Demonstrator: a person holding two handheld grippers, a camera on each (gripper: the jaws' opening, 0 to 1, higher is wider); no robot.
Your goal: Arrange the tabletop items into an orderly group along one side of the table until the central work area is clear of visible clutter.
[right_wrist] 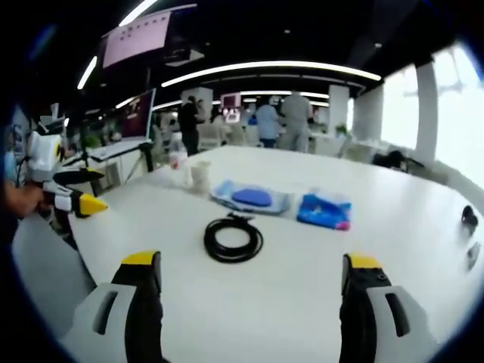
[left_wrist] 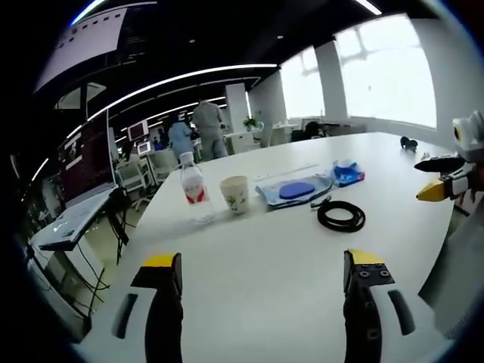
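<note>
Left gripper (left_wrist: 261,272) jaws apart, empty; cable (left_wrist: 341,216) at 1 o'clock, cup (left_wrist: 234,193) and bottle (left_wrist: 193,185) at 11. Right gripper (right_wrist: 253,276) jaws apart, empty; cable (right_wrist: 233,239) at 12, tray (right_wrist: 251,198), blue pack (right_wrist: 324,210) beyond on desk (right_wrist: 393,249).

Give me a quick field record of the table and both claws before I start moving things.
table: white, items loosely spread
bottle: clear, red label, upright
cup: paper, upright beside bottle
tray: clear plastic with blue disc
blue packet, right of the tray in the right gripper view
cable: black coil, nearest the claws
left claw: open, empty
right claw: open, empty
</note>
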